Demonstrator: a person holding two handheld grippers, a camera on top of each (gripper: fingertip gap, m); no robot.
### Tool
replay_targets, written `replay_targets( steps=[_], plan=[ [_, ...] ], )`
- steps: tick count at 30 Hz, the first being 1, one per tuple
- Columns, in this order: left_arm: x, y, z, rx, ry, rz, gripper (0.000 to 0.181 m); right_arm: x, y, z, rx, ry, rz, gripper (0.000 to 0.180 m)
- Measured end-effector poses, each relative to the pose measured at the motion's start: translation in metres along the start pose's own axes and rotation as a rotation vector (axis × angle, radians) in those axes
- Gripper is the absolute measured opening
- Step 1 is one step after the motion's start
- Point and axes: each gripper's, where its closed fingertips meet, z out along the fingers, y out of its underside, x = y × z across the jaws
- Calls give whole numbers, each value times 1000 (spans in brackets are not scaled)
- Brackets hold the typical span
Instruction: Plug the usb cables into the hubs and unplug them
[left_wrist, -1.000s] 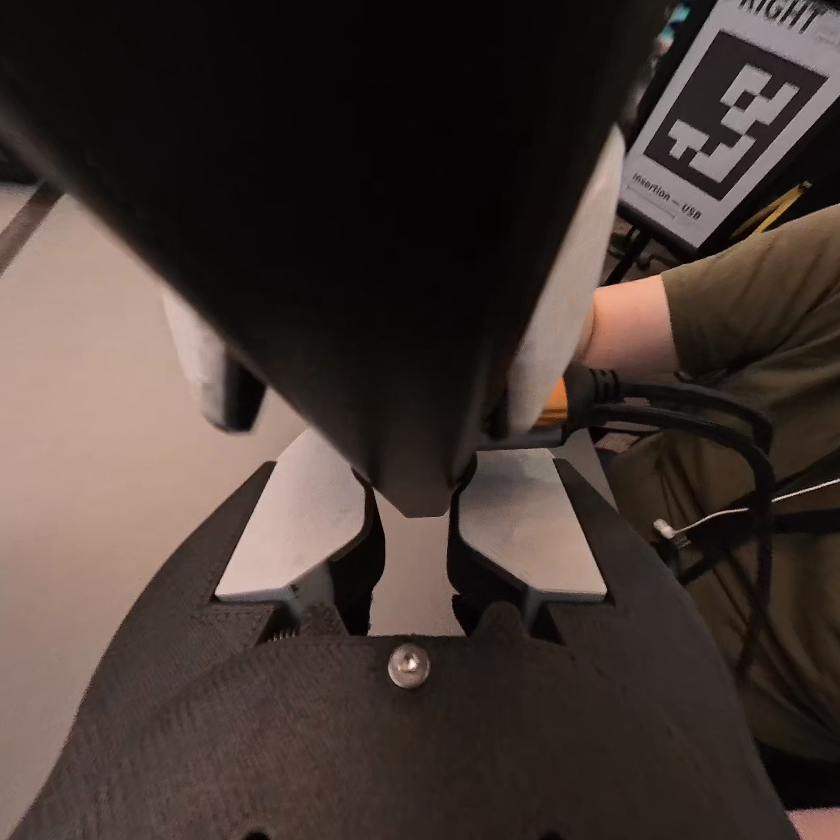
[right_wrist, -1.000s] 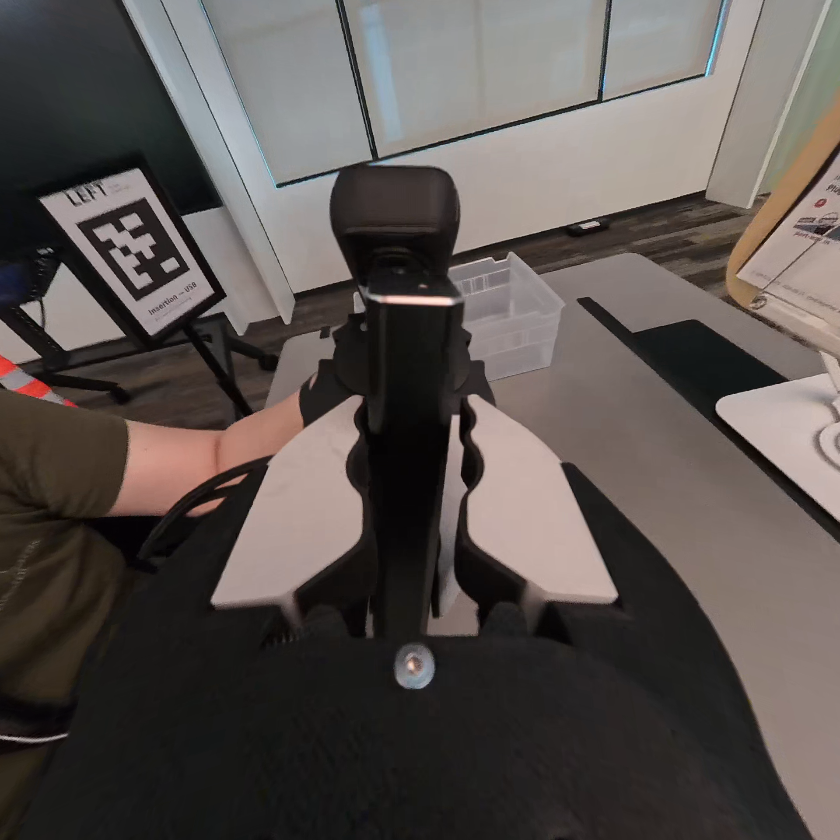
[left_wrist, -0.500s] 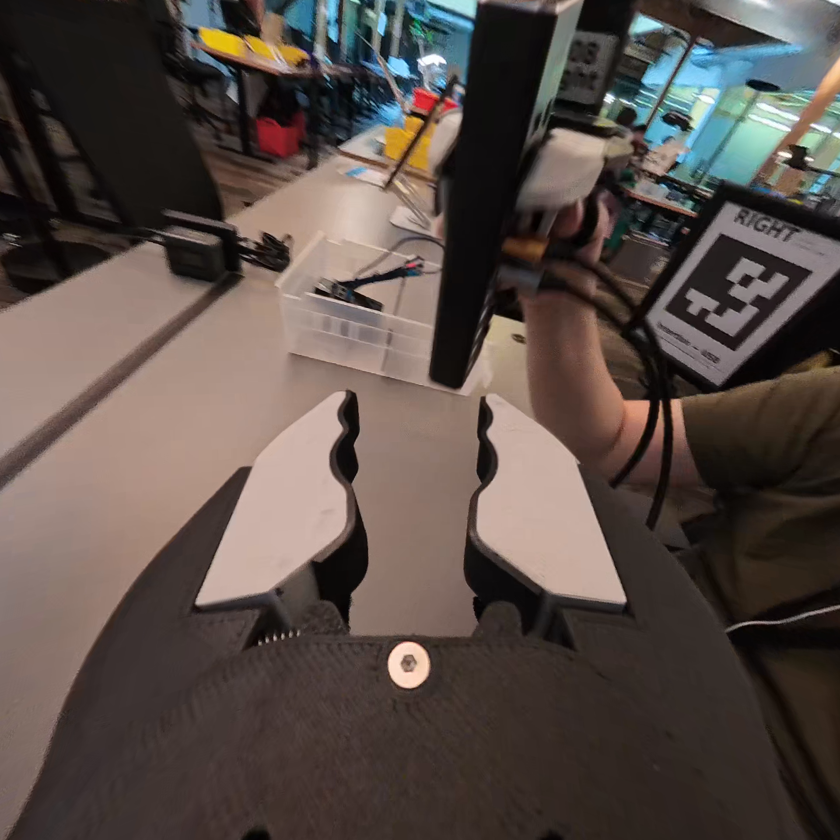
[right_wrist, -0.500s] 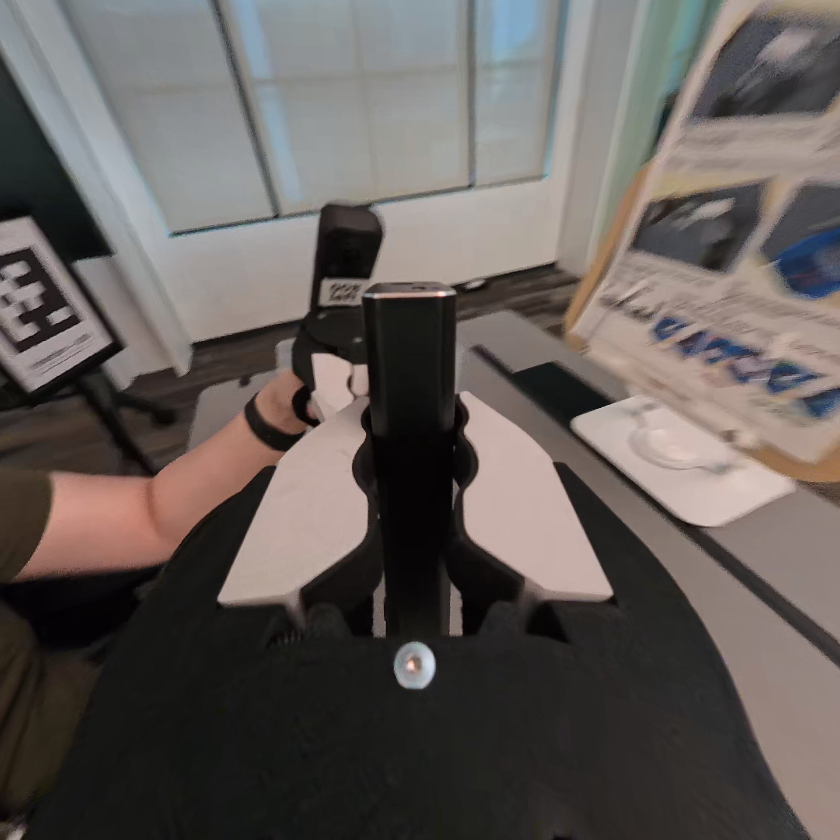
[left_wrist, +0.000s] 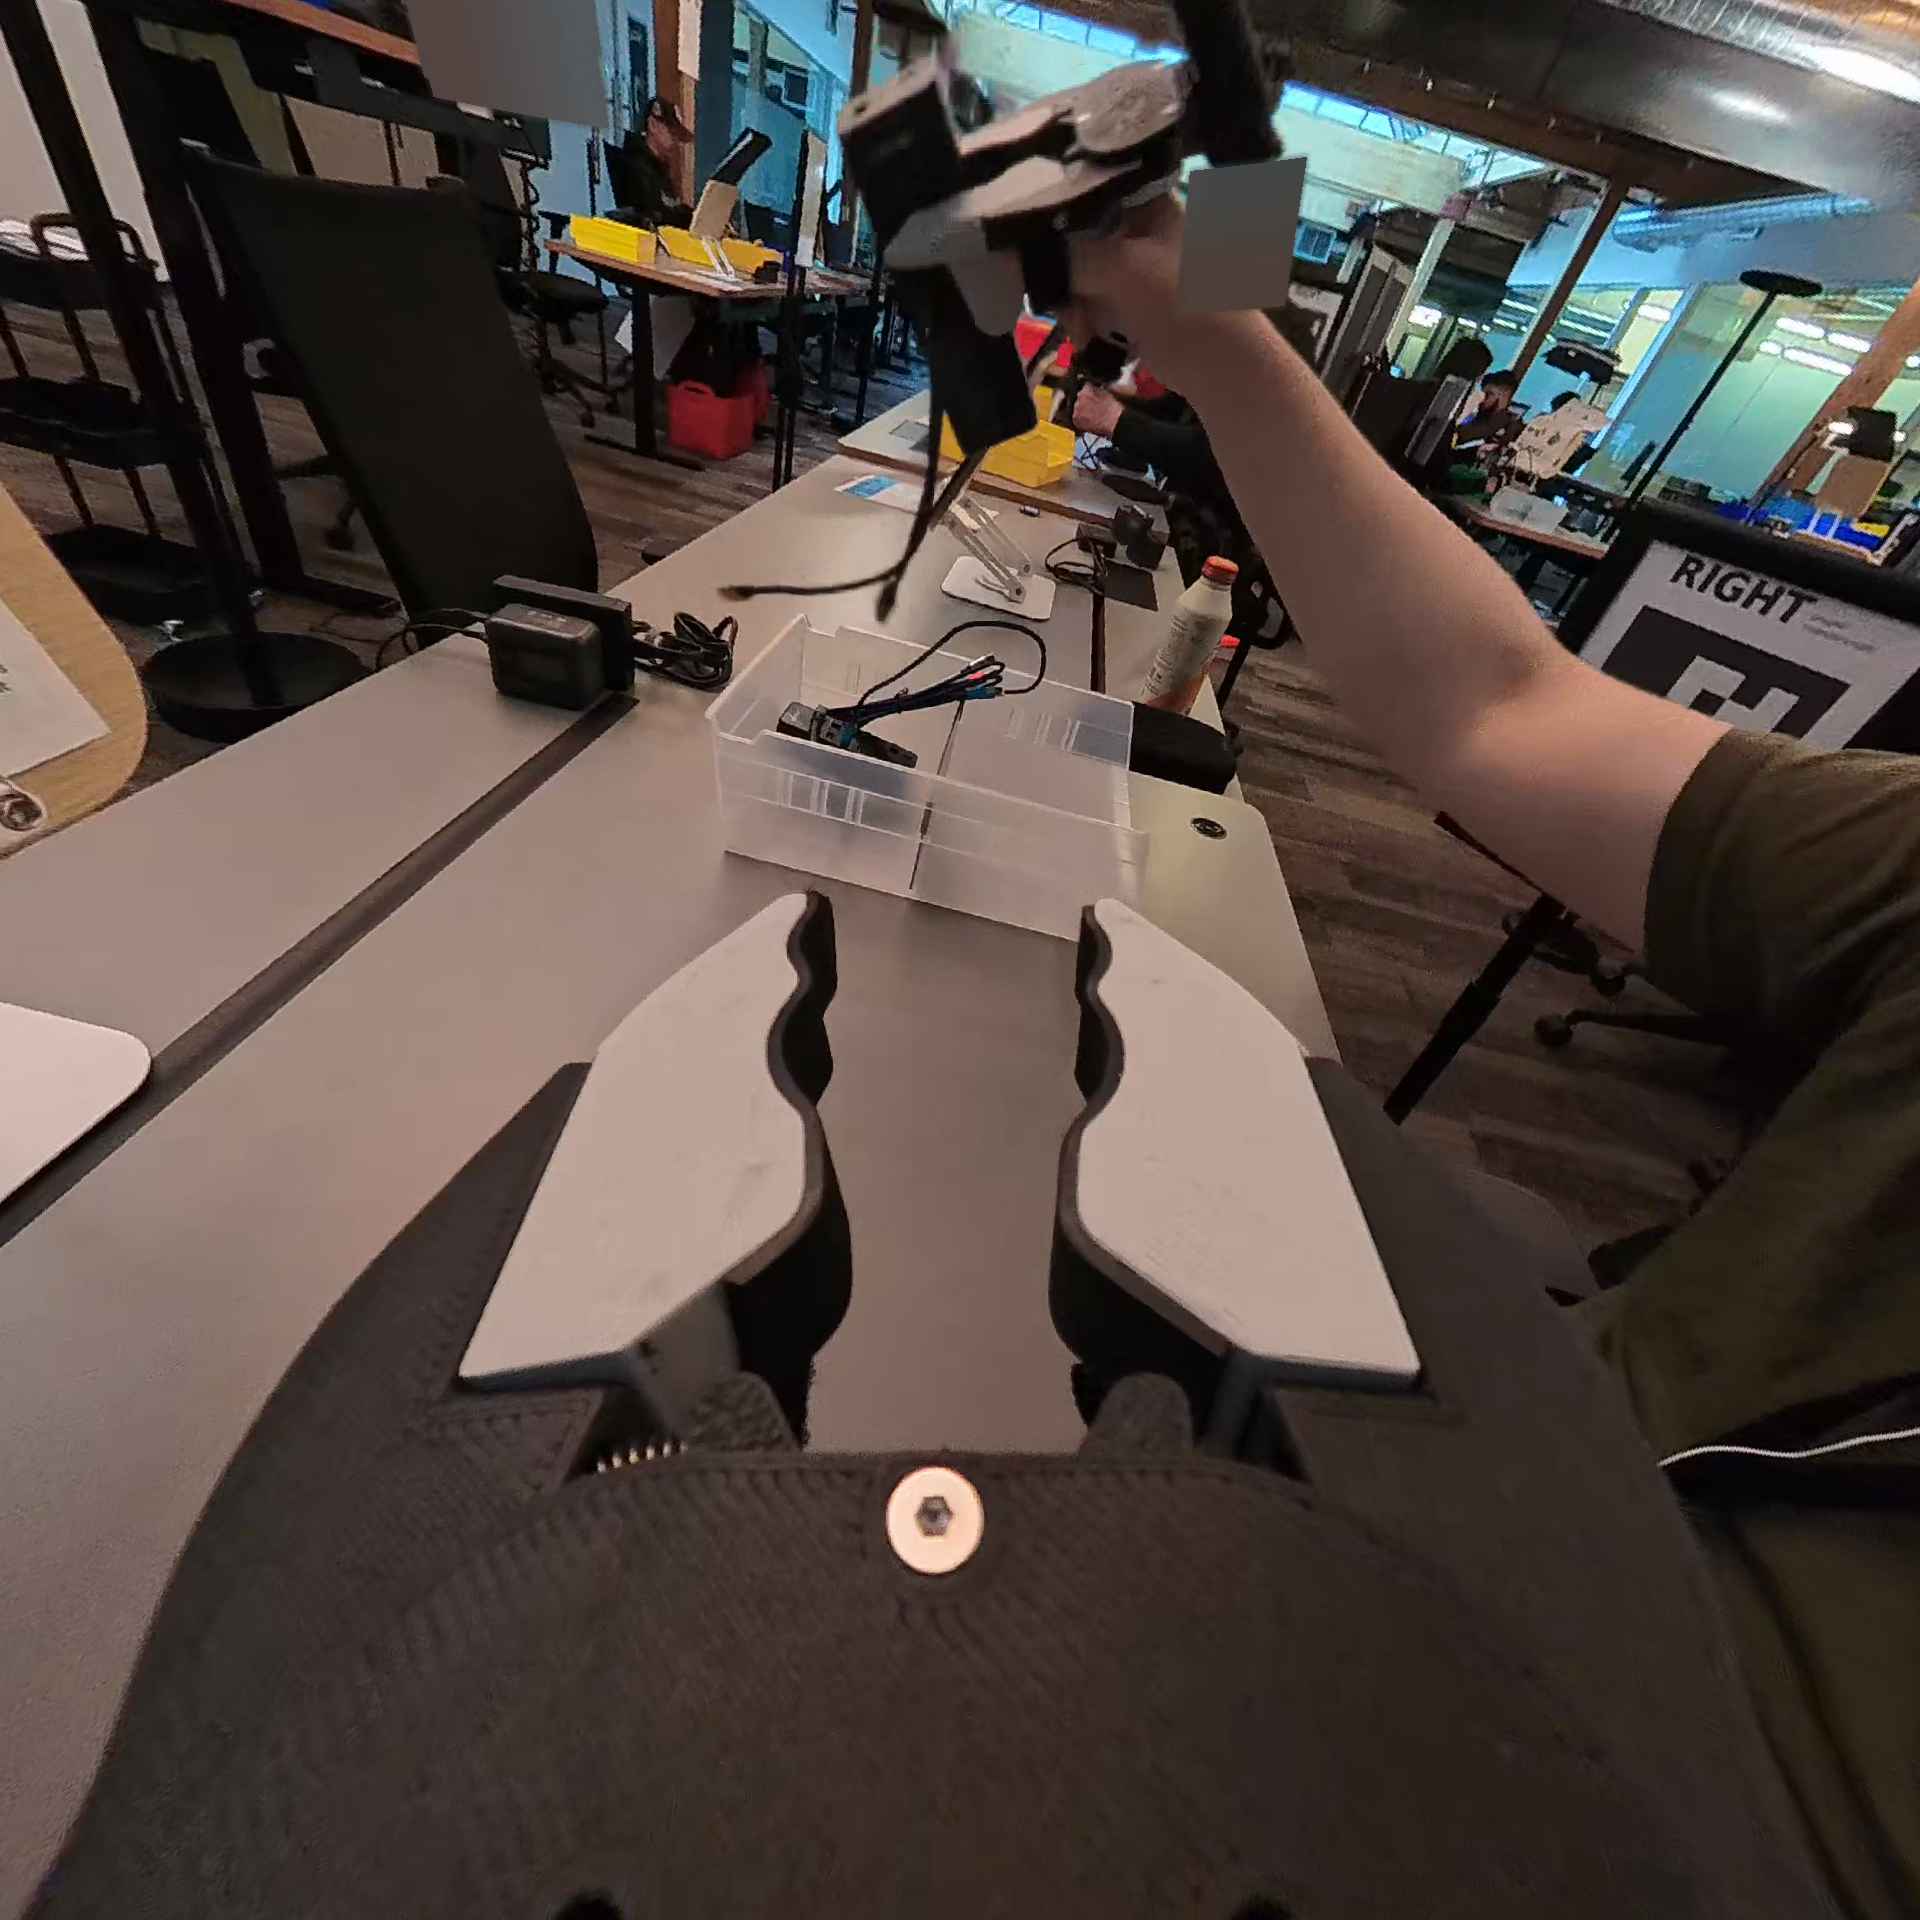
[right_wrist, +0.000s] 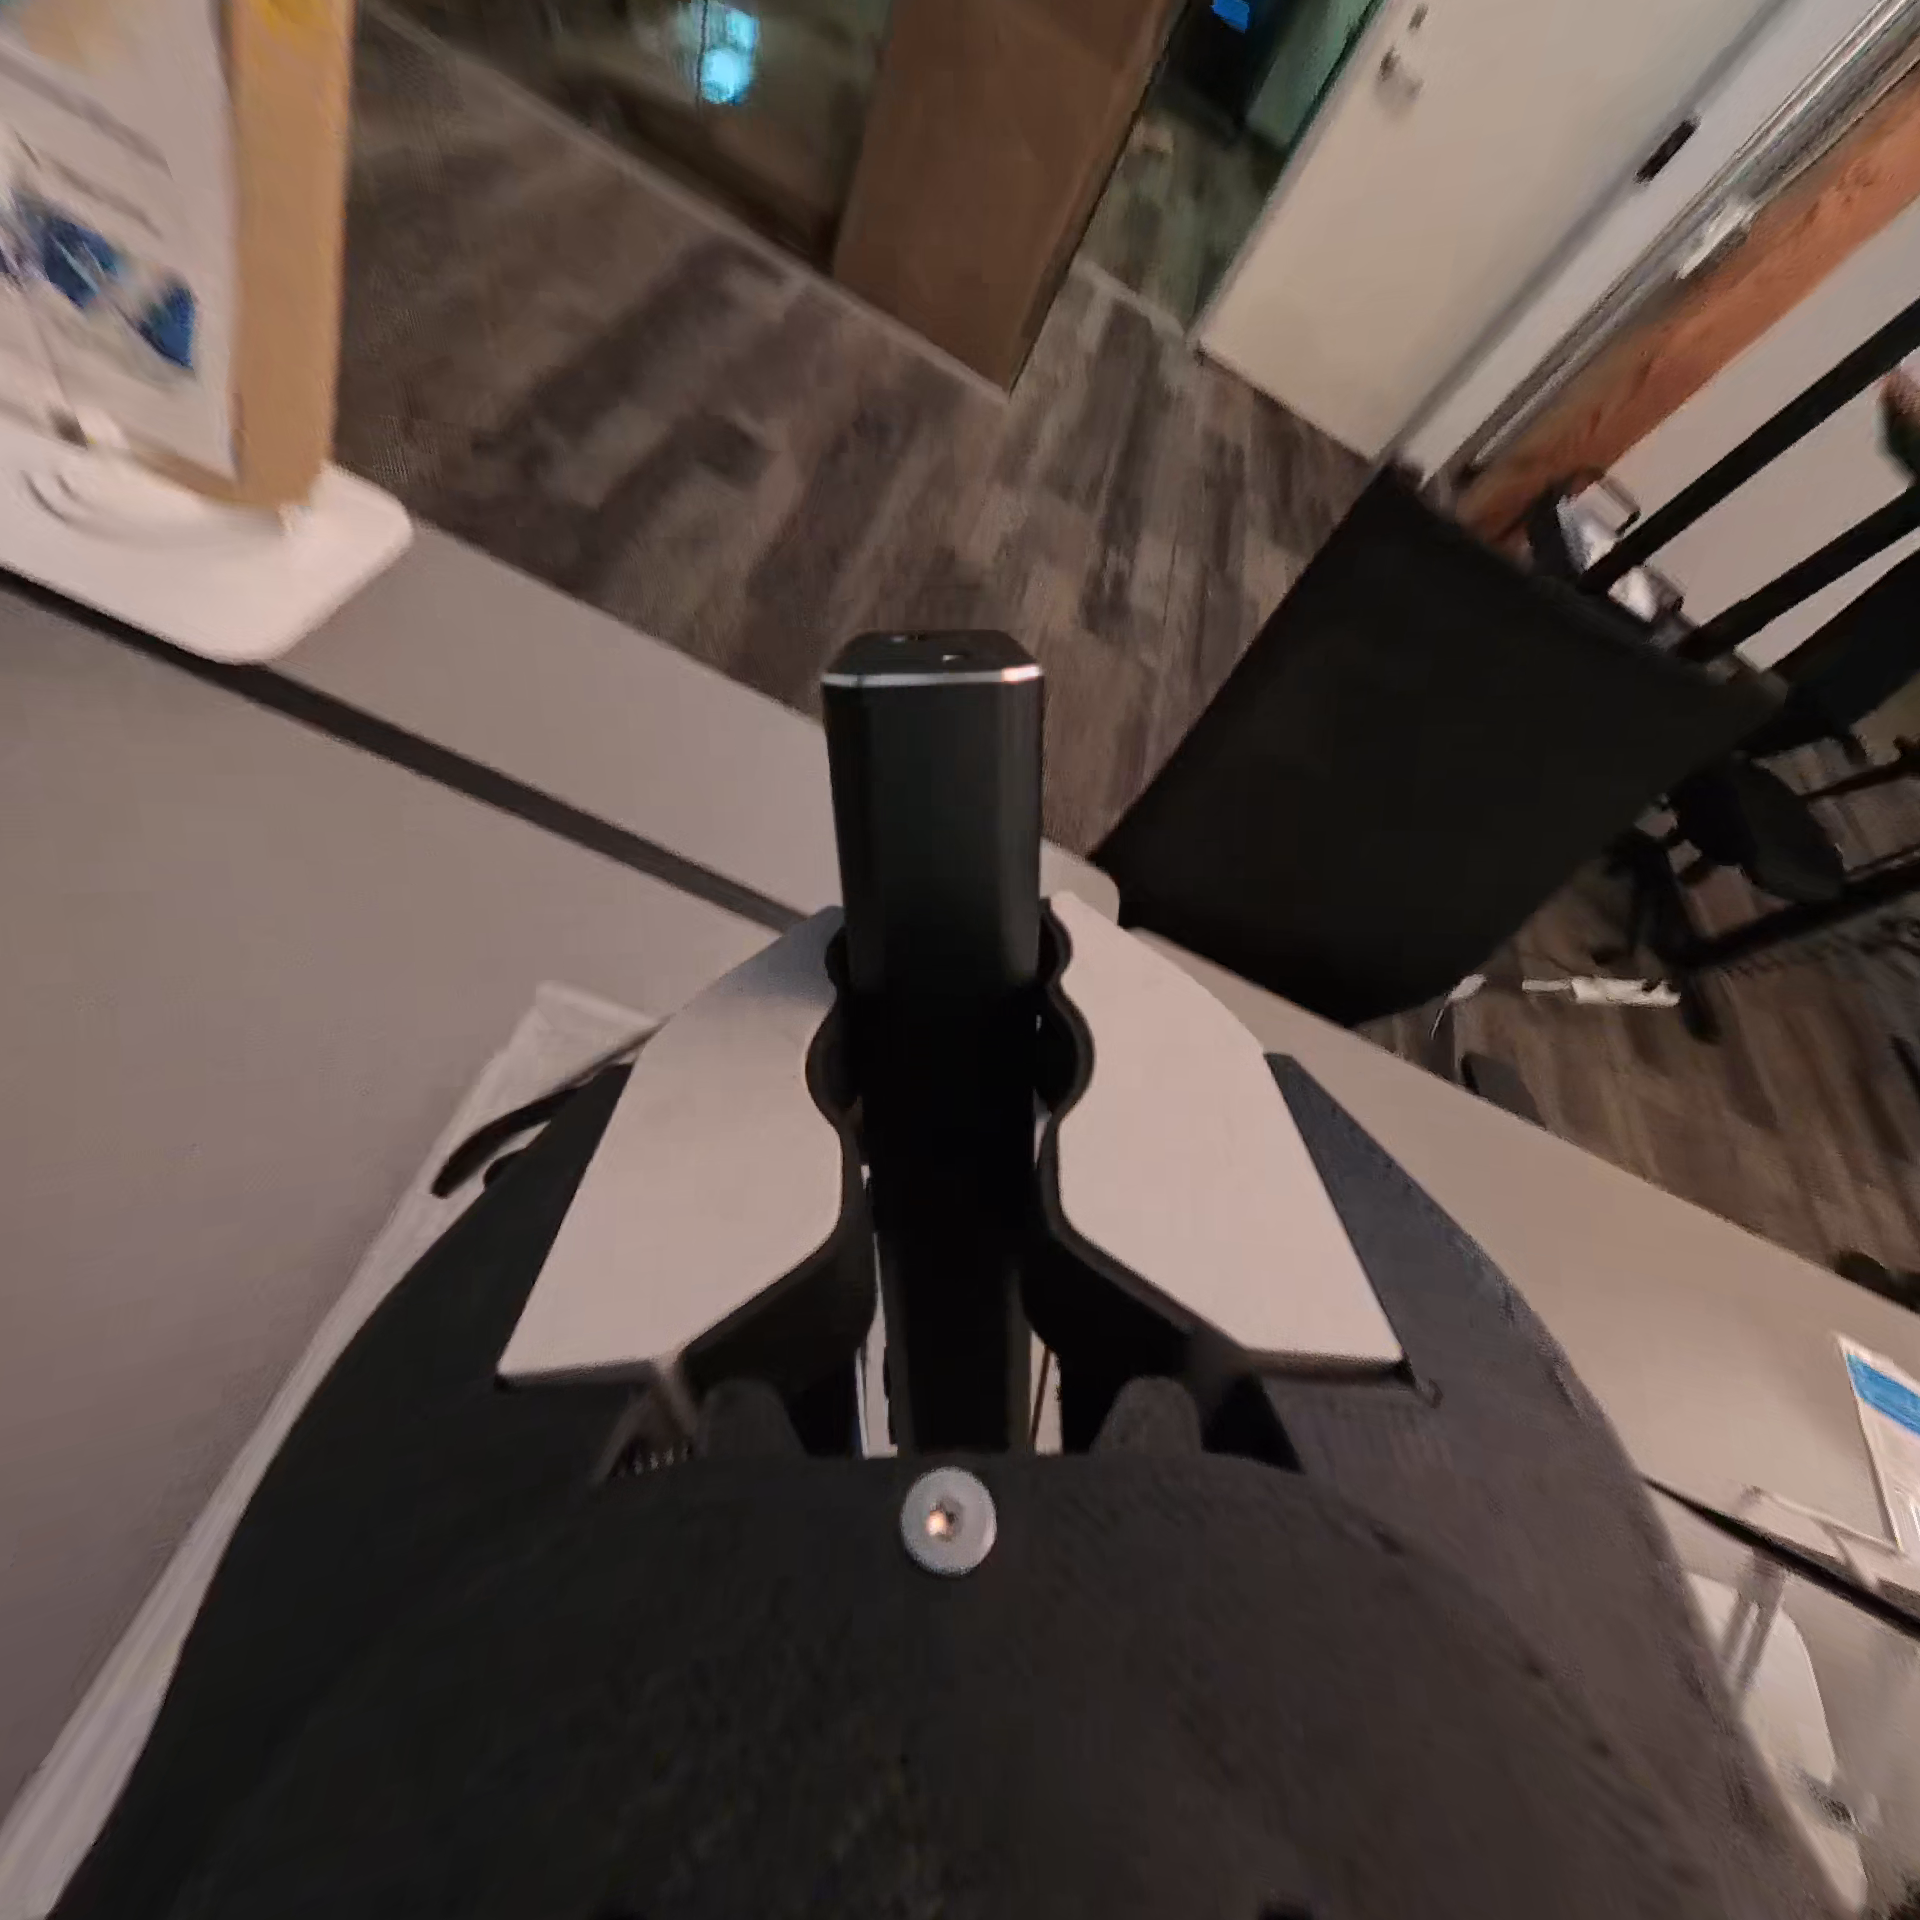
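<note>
My right gripper (right_wrist: 940, 935) is shut on a long black hub (right_wrist: 935, 790), which sticks out forward between its fingers. In the left wrist view the same gripper (left_wrist: 966, 301) is held high above the grey table (left_wrist: 312, 935) by a hand, with the black hub (left_wrist: 977, 384) pointing down and thin black cables (left_wrist: 883, 571) dangling from it. My left gripper (left_wrist: 951, 935) is open and empty, low over the table. A clear plastic bin (left_wrist: 935, 800) ahead of it holds another dark hub (left_wrist: 831, 727) with a bundle of cables (left_wrist: 935, 686).
A black power brick (left_wrist: 551, 649) with coiled cord lies on the far left of the table. A bottle (left_wrist: 1184, 623) stands beyond the bin. A marker board on a stand (left_wrist: 1756, 644) is at the right. A black chair (right_wrist: 1403, 779) stands past the table edge. My right fingertips sit around 45 cm from my left ones.
The right gripper has swung up and away with the hub, from right in front of the left gripper to high above the bin. The left gripper's jaws have opened wider.
</note>
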Motion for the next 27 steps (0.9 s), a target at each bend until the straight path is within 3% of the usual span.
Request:
replay_targets(
  steps=[7,12,16,19,27],
  plan=[
    [-3,6,8,-29,-2,-9,43,-20,82,58,-251,-84,-99,31],
    [-4,11,12,-49,-1,-12,43,-62,128,97,-353,-204,-375,31],
    [-7,16,16,-72,1,-19,42,-105,161,112,-420,-420,-442,31],
    [-9,20,19,-88,5,-29,42,-127,180,118,-447,-535,-553,31],
    [-14,30,26,-129,11,-53,42,-133,196,135,-664,-524,-641,33]
  ],
)
